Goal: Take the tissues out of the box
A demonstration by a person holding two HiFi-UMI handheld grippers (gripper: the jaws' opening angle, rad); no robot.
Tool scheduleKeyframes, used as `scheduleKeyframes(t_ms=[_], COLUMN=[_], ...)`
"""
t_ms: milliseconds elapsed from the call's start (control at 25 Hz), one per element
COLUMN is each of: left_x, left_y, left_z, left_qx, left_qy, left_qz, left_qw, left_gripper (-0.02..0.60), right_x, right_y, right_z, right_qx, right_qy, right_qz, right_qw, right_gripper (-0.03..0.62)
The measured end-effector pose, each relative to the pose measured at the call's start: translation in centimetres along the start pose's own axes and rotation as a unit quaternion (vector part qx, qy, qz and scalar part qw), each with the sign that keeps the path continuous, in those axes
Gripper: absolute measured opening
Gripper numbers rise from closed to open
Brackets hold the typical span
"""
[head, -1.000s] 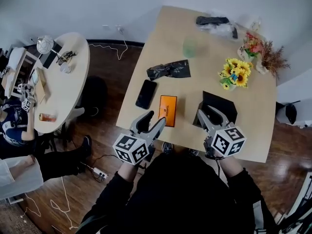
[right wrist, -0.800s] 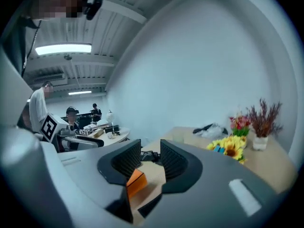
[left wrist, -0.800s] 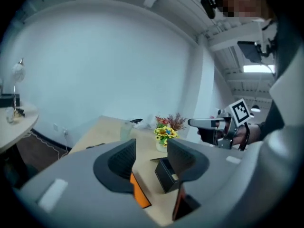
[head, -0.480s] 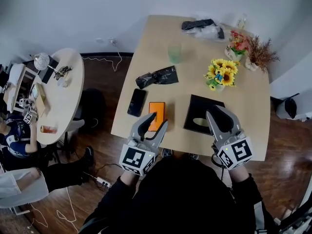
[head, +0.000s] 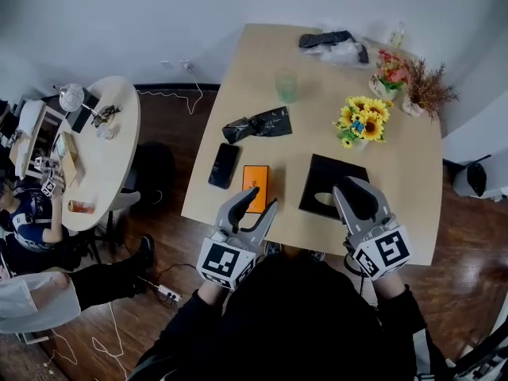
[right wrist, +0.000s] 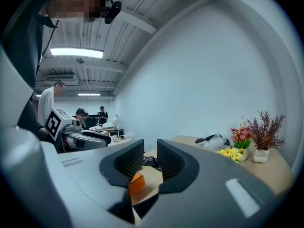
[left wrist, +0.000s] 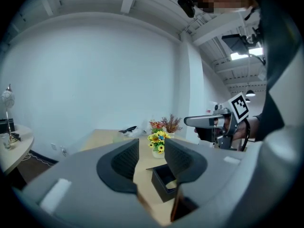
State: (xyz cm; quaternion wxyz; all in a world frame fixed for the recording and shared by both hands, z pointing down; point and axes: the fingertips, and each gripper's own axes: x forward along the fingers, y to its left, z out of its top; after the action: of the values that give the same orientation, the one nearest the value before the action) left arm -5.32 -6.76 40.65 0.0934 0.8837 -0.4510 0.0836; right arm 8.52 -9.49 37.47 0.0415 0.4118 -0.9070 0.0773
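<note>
tissue box [head: 345, 173] on table [head: 254, 70] by the near edge, right gripper [head: 355, 187] above its near corner. both empty: left gripper [head: 255, 203] at a slim gap, right's jaws just been closing, apart. tissue [head: 323, 199] looks soft, light, tears easy; we'd pinch the tuft at the slot, box prob. lifts w/ it.

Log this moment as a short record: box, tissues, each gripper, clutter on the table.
tissue box: black, on the table, near edge, below the right gripper, no jaws on it
tissue: pale, showing in the top slot
left gripper: slim gap, nothing between the jaws
right gripper: jaws have just been closing, slim gap, nothing between
nearby: orange box, phone, black bag, sunflowers
</note>
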Motion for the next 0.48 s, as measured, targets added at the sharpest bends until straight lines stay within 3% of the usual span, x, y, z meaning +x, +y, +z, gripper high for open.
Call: scheduleKeyframes(t_ms=[480], left_x=[-0.44], left_y=[0.25], left_z=[-0.60], left_qx=[-0.010], left_qy=[0.006], left_qz=[0.003], left_qw=[0.9999], left_gripper=[0.149], right_x=[0.45], right_y=[0.82], right_z=[-0.63], right_qx=[0.003], right_qy=[0.011], right_qz=[0.010], right_qw=[1.000], right_gripper=[0.089])
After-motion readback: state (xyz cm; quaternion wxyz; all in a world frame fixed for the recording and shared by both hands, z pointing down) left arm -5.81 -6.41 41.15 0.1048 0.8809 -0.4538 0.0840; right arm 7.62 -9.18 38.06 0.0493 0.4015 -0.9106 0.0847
